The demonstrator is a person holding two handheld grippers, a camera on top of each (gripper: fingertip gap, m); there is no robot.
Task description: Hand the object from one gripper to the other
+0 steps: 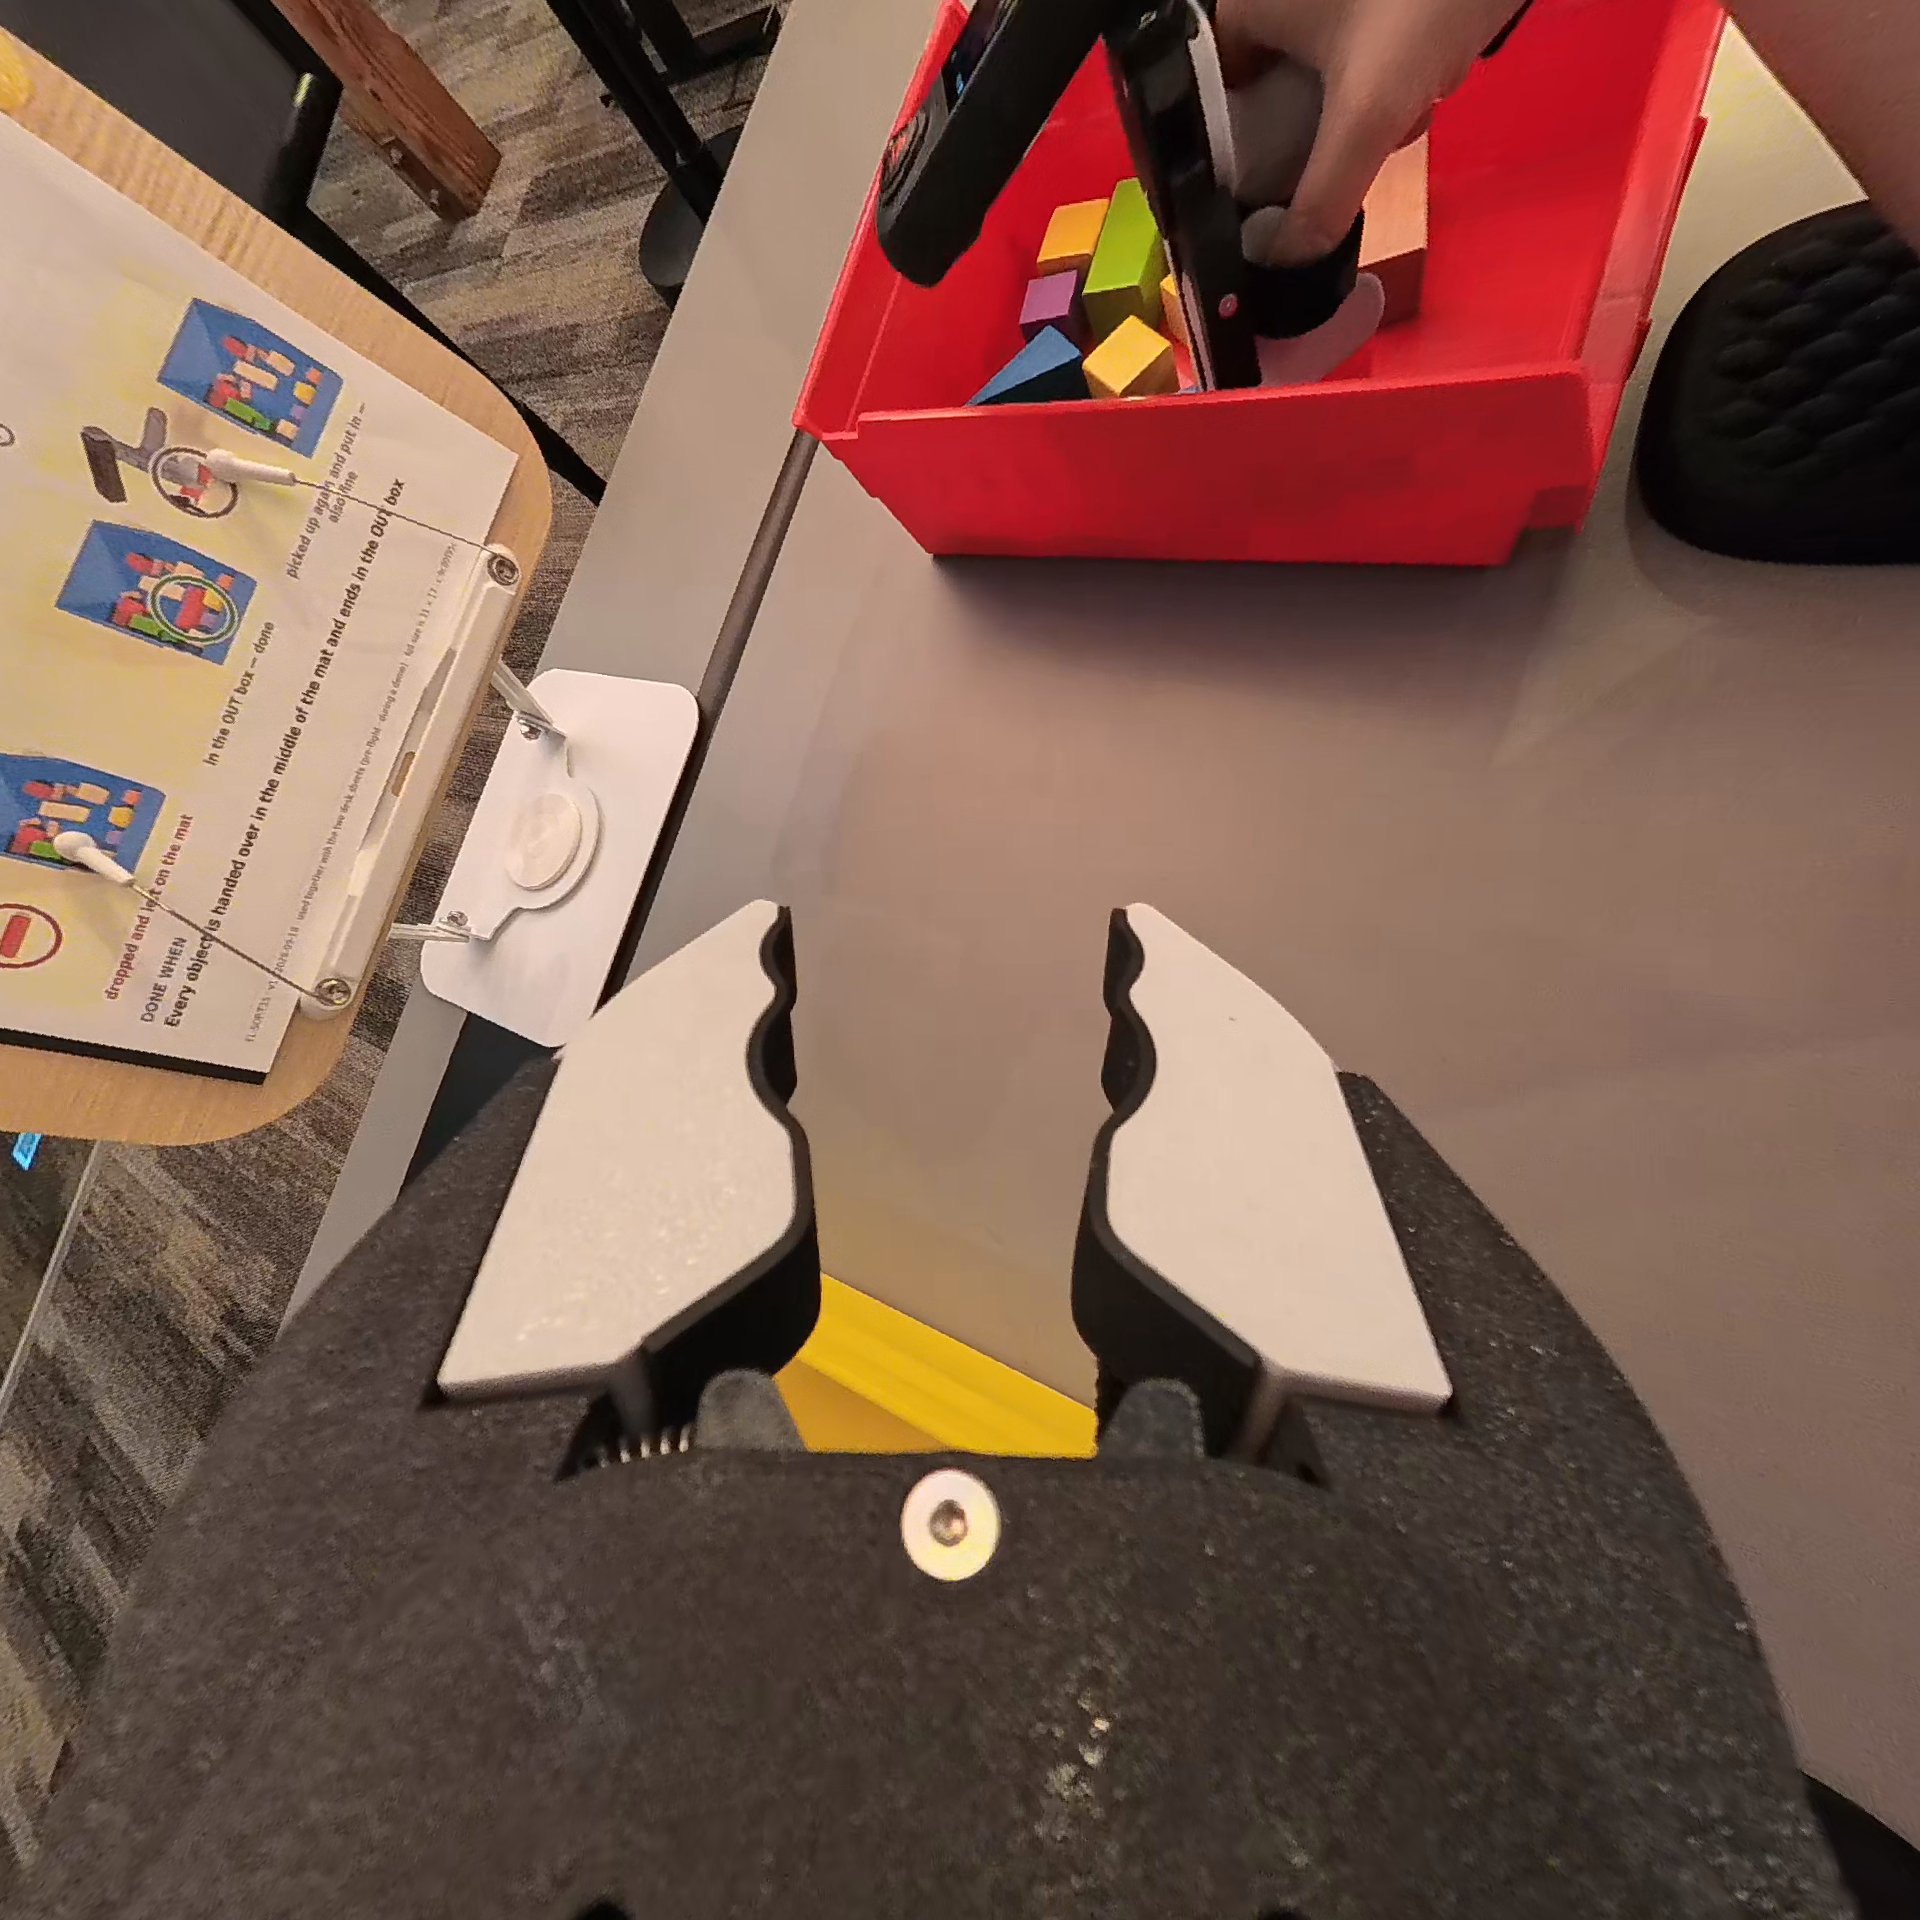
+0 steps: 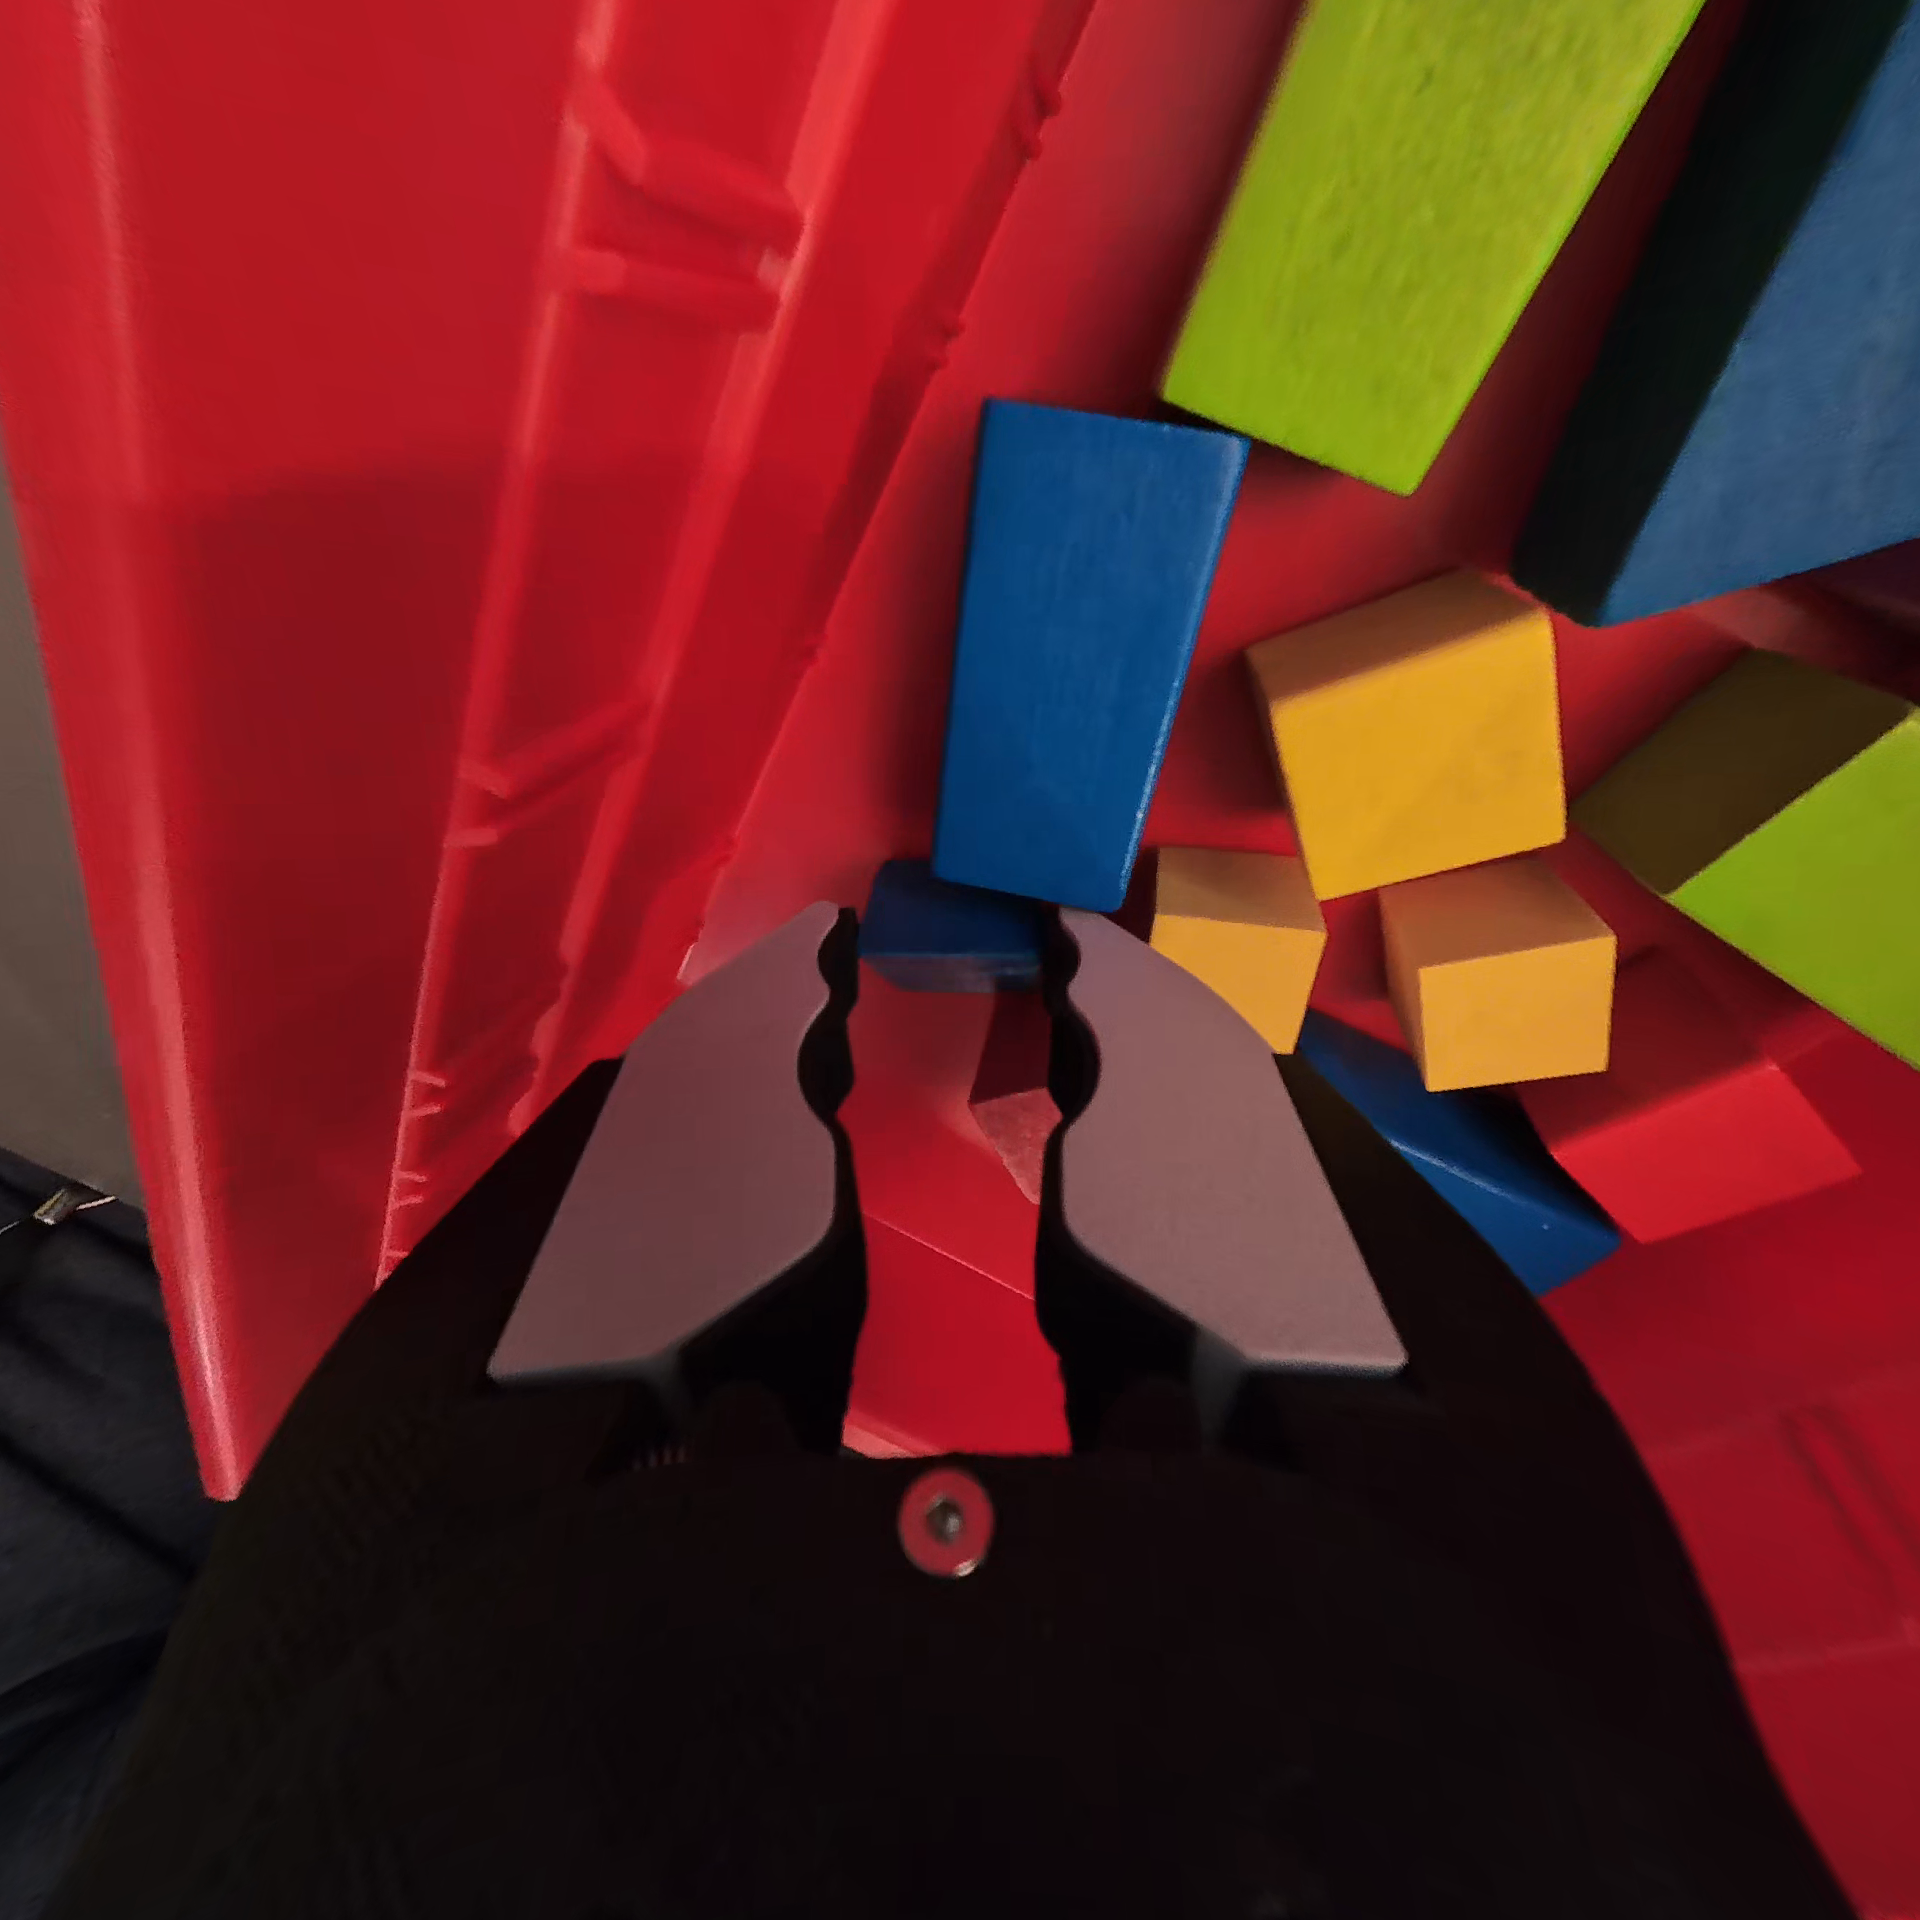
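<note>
Left wrist view shows the left gripper low in the frame over the bare grey desk, its fingers spread apart with nothing between them. A red bin sits at the upper right of the frame with coloured blocks inside, and a hand holds the right gripper down into it. A printed sheet on a wooden board lies at the left.

Right wrist view looks into the red bin. The right gripper has its fingers parted around a small blue block at their tips; whether they touch it I cannot tell. A longer blue block lies just above it, with yellow cubes and green blocks to the right.
</note>
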